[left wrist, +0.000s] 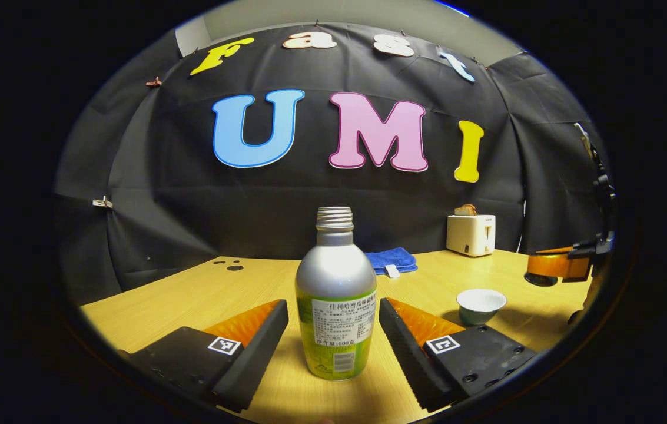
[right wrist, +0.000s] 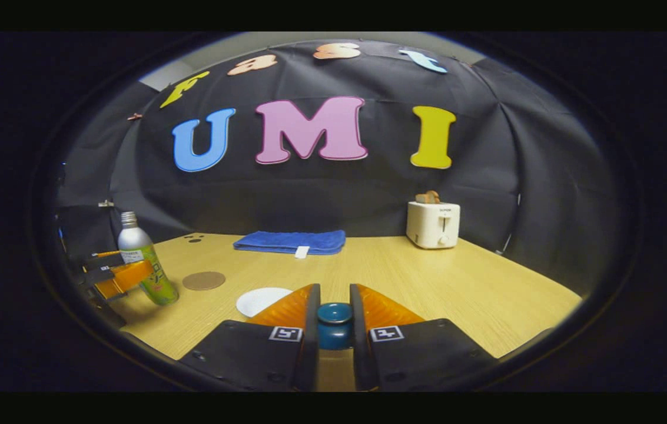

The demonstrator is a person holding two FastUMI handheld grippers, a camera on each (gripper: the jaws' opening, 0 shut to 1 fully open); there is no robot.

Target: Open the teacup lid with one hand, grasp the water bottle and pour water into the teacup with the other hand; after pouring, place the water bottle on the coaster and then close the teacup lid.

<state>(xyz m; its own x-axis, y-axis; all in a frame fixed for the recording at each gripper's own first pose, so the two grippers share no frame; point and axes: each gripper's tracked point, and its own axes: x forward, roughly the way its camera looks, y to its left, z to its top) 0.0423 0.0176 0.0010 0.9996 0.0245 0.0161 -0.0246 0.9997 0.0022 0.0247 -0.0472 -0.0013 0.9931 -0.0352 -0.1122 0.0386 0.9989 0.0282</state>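
Lid off: my right gripper is clamped on the teacup lid, leaving the teacup uncovered. My left gripper stands wide apart around the water bottle, not gripping. Pouring, coaster placement and re-lidding remain.

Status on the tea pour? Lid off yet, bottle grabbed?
Done: the lid is off, pinched by the right gripper; the teacup stands open. In hand: the left gripper is open around the upright water bottle, fingers not yet touching it. Left: grasp, pour, set the bottle on the coaster, replace the lid.
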